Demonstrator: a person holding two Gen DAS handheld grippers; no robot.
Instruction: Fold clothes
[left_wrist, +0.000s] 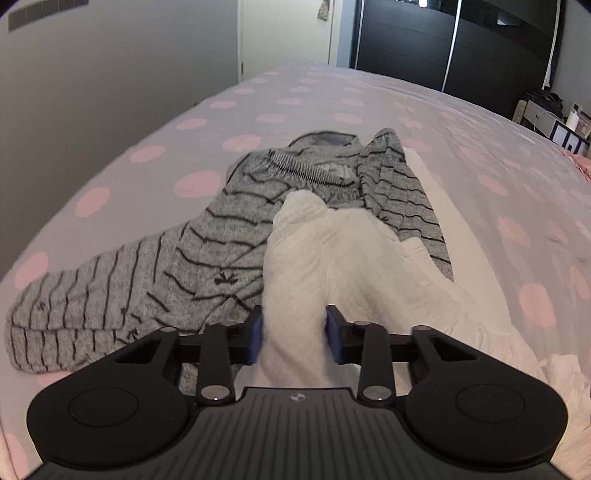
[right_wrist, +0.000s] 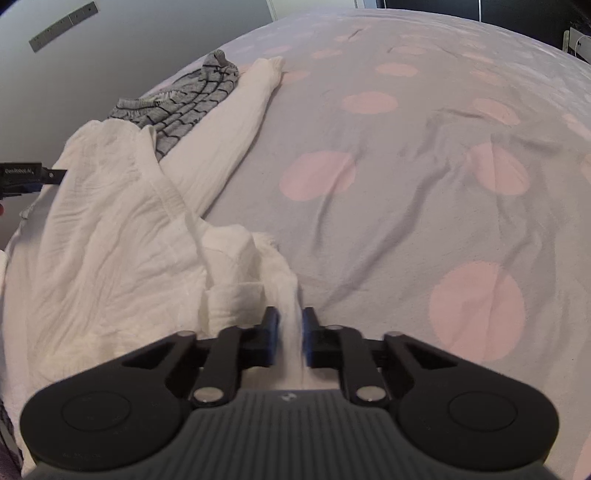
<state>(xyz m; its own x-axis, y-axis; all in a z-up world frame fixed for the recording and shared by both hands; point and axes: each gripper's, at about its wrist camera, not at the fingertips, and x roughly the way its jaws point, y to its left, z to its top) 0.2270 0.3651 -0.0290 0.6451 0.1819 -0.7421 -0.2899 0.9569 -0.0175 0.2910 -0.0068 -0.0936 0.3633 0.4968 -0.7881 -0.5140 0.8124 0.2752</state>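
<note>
Your left hand-held gripper (left_wrist: 294, 334) is clamped on a thick bunch of the white garment (left_wrist: 325, 251), which fills the gap between its 2 blue pads. Your right hand-held gripper (right_wrist: 290, 338) is pinched almost fully closed on a thin edge of the same white garment (right_wrist: 110, 229). The garment lies crumpled on the bed (right_wrist: 424, 184), over a grey bedspread with pink dots, one sleeve stretched away from you. Part of it overlaps the grey striped garment (left_wrist: 155, 269) lying beside it.
</note>
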